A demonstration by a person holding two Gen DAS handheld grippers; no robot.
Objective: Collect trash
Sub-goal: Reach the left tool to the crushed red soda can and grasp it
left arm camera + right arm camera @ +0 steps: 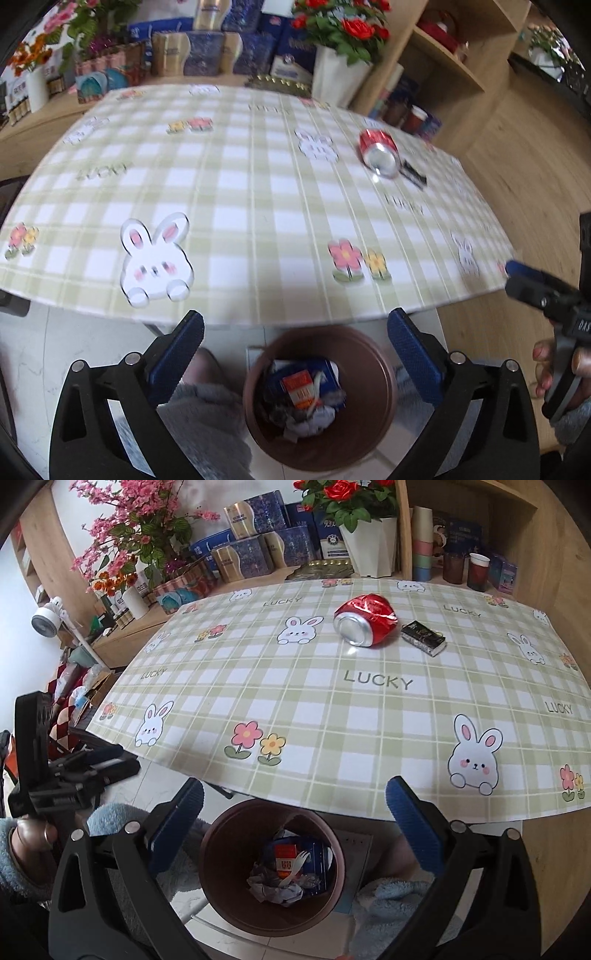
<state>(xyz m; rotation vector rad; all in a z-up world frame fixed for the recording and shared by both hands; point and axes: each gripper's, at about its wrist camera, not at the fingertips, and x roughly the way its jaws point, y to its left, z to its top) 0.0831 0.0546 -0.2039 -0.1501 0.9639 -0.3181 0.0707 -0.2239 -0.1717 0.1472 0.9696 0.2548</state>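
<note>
Both tongs [295, 354] [294, 823] wide open, empty, over bin [221, 867] w/ trash, crushed can [365, 624] on table [332, 709]

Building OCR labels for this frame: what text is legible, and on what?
"LUCKY": printed repeatedly on the plaid tablecloth, clearest at.
"DAS": partial lettering on the right tongs, cut off at the frame edge.
Crushed red can: no readable brand.
Small black packet: print too small.
Blue and gold boxes behind the table: too small.
Red-and-white carton in the brown bin: blurred.
</note>
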